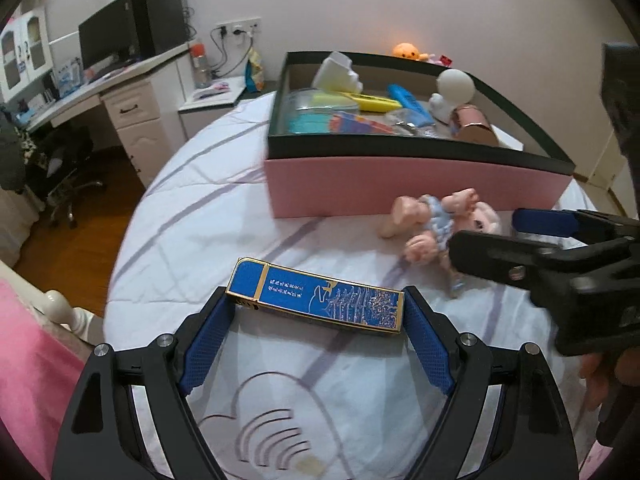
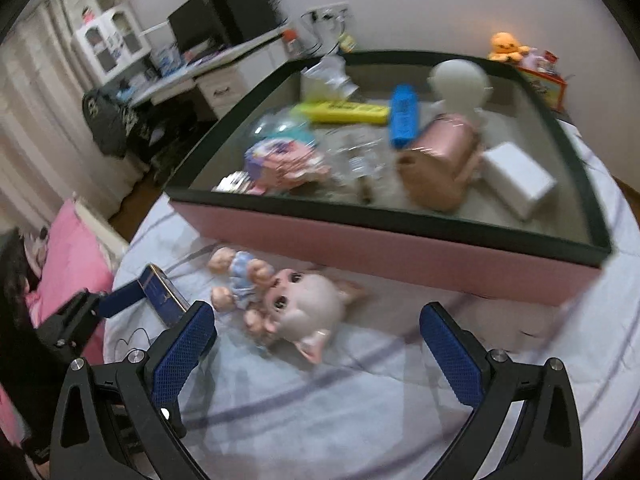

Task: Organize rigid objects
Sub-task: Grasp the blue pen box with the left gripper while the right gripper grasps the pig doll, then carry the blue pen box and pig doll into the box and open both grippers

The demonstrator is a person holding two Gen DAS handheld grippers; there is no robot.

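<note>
A long blue and gold box (image 1: 316, 300) sits crosswise between the fingertips of my left gripper (image 1: 316, 304), whose pads touch both its ends; it also shows in the right wrist view (image 2: 162, 290). A pig-headed doll in a blue dress (image 2: 288, 300) lies on the white bed sheet in front of a pink storage box with a dark rim (image 2: 400, 252). My right gripper (image 2: 316, 320) is open and empty, hovering just above and short of the doll; in the left wrist view it (image 1: 496, 232) comes in from the right over the doll (image 1: 436, 220).
The pink box (image 1: 400, 184) holds several items: a yellow case (image 1: 372, 102), a blue case (image 1: 410, 102), a rose-gold tin (image 2: 440, 160), a white figure (image 2: 460, 80), a white block (image 2: 516, 178). A desk with a monitor (image 1: 108, 40) stands far left. A pink pillow (image 2: 68, 264) lies at the left.
</note>
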